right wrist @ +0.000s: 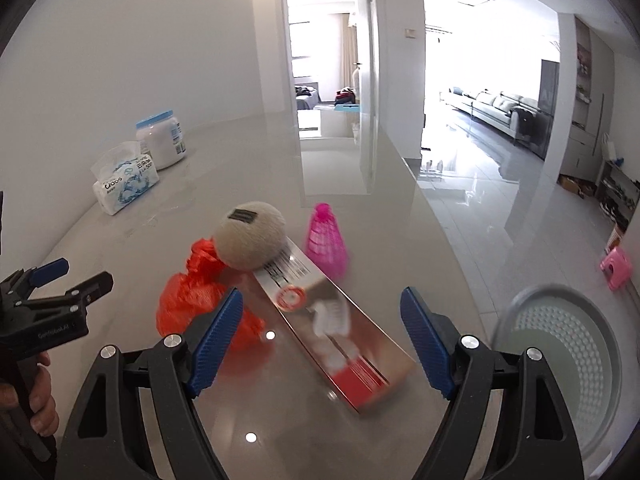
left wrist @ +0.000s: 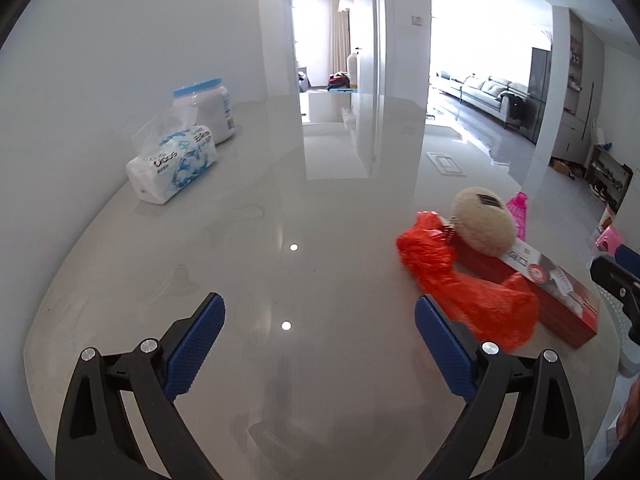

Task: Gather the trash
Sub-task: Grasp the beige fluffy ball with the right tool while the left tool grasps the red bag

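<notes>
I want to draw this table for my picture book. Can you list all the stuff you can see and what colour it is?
table: one, glossy grey-white, under everything
plastic bag: one, red-orange, crumpled, beside the long box
long box: one, red and silver, lying flat near the table's right edge
fuzzy ball: one, beige with a dark patch, at the box's far end
shuttlecock: one, pink, standing just past the box
tissue pack: one, white and blue, far left by the wall
jar: one, white with blue lid, behind the tissues
bin: one, grey, perforated, off the table's right side
stool: one, pink, on the floor
left tool: black with blue pads, open
right tool: same, open over the box
</notes>
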Demonstrator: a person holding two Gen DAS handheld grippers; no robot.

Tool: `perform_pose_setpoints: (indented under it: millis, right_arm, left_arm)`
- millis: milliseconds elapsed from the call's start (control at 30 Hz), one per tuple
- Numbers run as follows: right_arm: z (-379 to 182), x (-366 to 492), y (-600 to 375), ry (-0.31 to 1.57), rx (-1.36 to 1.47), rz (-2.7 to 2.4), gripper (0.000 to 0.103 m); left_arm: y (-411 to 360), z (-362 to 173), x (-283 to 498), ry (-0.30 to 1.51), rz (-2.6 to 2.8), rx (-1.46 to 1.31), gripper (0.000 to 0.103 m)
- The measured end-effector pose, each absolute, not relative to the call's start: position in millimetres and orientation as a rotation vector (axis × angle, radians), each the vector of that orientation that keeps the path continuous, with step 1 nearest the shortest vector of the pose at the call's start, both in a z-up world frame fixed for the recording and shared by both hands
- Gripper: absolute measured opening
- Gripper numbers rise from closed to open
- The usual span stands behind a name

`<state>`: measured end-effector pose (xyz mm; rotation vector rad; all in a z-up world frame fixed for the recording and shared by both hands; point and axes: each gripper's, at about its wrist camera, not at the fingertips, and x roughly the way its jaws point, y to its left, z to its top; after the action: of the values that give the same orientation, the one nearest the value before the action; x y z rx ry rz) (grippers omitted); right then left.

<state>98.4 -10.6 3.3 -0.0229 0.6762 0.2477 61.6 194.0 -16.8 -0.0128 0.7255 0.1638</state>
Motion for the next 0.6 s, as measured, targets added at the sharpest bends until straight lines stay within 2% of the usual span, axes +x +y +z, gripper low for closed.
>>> perform_pose_setpoints:
  millis: [600]
  right_arm:
    - [-13.7,190.1,86.0,0.772,-0.097,0.296,0.077]
  left_arm:
    - [231.9,-24.6,65.0,0.743,0.172,-0.084,0.094]
